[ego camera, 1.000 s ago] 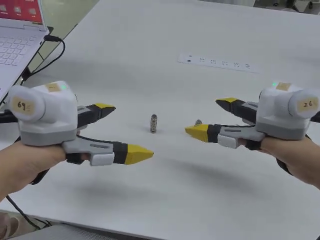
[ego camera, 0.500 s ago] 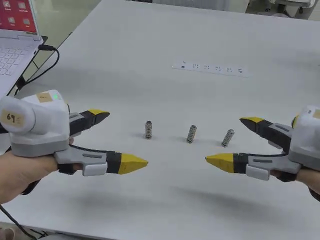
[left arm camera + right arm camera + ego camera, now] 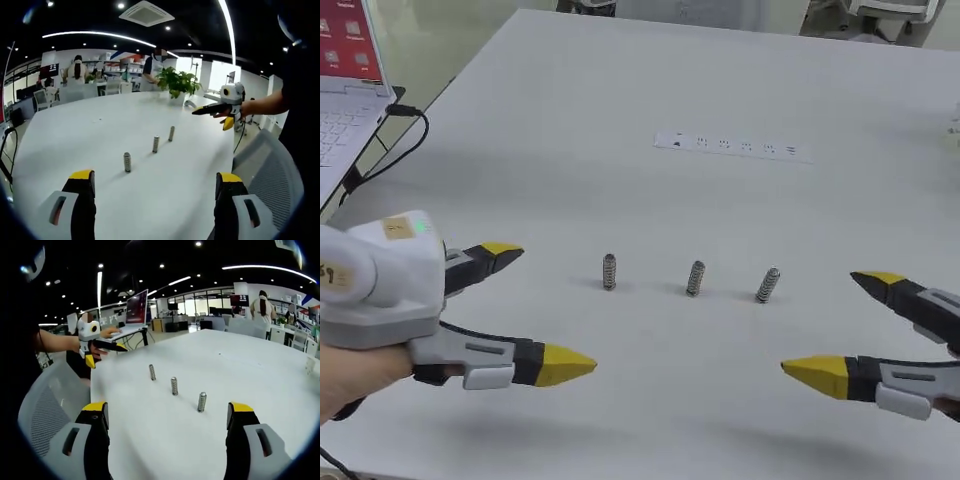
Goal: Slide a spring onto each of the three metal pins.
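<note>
3 small grey coiled metal springs stand upright in a row mid white table, approx. between the grippers; pins hidden inside, so task looks done. Left gripper & right gripper: jaws wide, empty.

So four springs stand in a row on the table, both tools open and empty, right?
Three, not four: the head view shows a left spring, a middle spring and a right spring in a row on the table. The left tool and right tool are open and empty.
</note>
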